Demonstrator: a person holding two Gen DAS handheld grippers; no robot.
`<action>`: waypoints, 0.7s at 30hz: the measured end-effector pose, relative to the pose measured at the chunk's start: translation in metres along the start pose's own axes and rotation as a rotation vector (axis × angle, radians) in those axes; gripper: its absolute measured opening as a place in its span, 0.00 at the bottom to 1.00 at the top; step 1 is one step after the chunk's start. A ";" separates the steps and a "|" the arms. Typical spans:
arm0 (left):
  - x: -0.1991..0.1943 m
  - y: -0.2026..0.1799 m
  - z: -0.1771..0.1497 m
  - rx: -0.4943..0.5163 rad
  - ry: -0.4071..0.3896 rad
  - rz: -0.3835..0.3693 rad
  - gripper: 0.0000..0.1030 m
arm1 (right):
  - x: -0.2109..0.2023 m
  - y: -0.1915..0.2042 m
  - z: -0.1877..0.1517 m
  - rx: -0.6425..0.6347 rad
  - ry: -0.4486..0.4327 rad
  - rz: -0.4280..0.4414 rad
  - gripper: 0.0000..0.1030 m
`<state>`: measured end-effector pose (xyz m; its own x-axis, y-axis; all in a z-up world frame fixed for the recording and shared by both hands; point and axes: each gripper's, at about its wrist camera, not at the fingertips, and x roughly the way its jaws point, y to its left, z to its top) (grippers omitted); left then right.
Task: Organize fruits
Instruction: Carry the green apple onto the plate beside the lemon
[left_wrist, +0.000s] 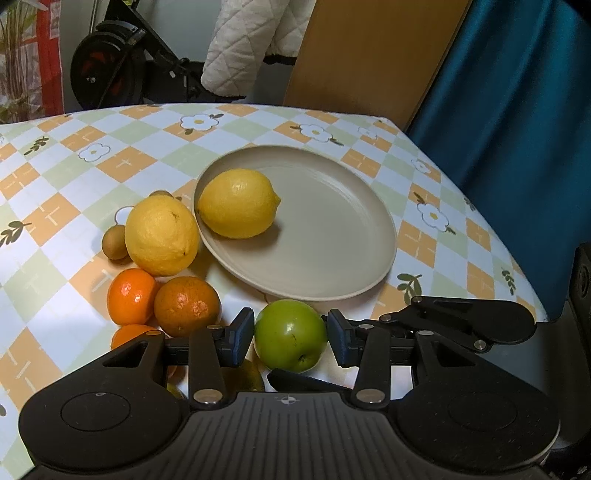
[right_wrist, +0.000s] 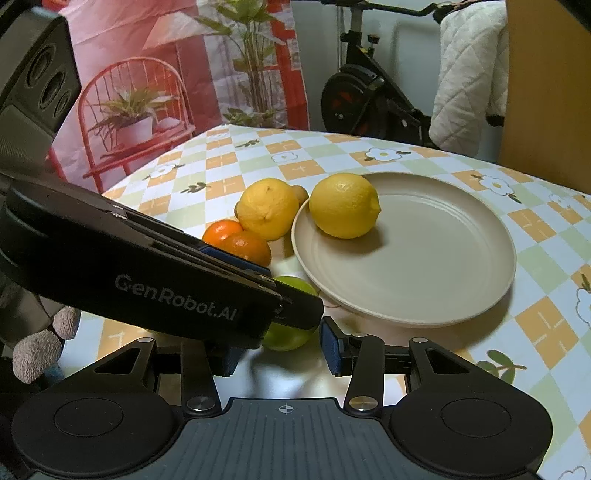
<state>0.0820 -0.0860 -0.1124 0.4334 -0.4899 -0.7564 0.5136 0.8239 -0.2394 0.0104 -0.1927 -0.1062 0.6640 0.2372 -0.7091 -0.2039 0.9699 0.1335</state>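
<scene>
The left gripper has its fingers clamped on a green apple at the near edge of the beige plate. One lemon lies on the plate's left side. The right gripper has its fingers apart, holding nothing, just beside the apple on the table.

It was a home: beyond the gripper stood an exercise bike, potted plants, and a flower-patterned tablecloth lay beneath.
</scene>
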 end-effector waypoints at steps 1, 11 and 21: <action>-0.002 0.000 0.001 -0.001 -0.006 -0.001 0.44 | -0.002 0.001 0.001 -0.004 -0.006 -0.003 0.39; -0.012 0.001 0.020 -0.020 -0.069 -0.015 0.44 | -0.007 -0.004 0.023 -0.034 -0.059 -0.038 0.39; 0.004 0.008 0.042 -0.043 -0.066 -0.005 0.44 | 0.012 -0.021 0.044 -0.048 -0.065 -0.058 0.39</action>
<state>0.1188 -0.0934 -0.0914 0.4796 -0.5109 -0.7134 0.4846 0.8320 -0.2701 0.0543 -0.2075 -0.0867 0.7205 0.1856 -0.6681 -0.1969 0.9786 0.0595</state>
